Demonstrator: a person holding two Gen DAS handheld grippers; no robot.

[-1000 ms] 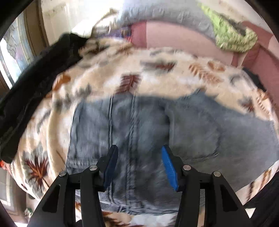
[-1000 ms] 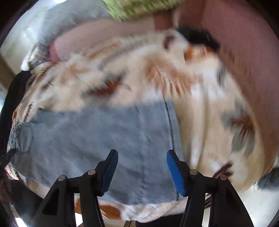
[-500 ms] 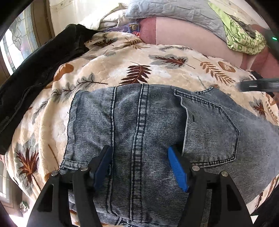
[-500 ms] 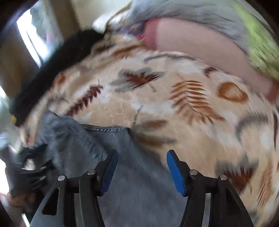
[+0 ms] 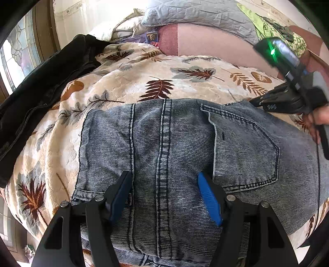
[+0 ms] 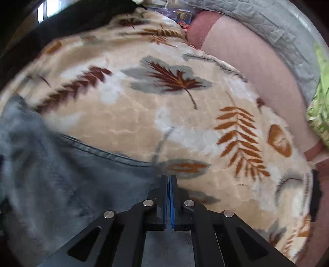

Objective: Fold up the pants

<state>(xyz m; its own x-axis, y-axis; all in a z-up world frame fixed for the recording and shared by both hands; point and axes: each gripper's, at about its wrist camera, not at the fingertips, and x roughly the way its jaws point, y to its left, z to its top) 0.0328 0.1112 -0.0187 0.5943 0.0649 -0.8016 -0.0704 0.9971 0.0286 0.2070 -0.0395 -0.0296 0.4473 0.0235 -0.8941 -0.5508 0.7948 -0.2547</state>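
The pants (image 5: 174, 147) lie flat on the blanket (image 5: 131, 82), which covers the bed. The left claw (image 5: 164, 195) hovers over them, its jaws either side of the centre seam, the back pocket (image 5: 244, 147) just to its right. A jacket (image 5: 41, 86) lies far to its left. Pillows (image 5: 197, 14) sit beyond. The right claw (image 6: 169, 184) meets the pants' far edge, blanket ahead of it.

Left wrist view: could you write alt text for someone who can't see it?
Grey-blue jeans lie back pocket up on a leaf-print blanket, with the left gripper open just above their centre seam. The right gripper meets the jeans' far right edge; a black jacket lies left.
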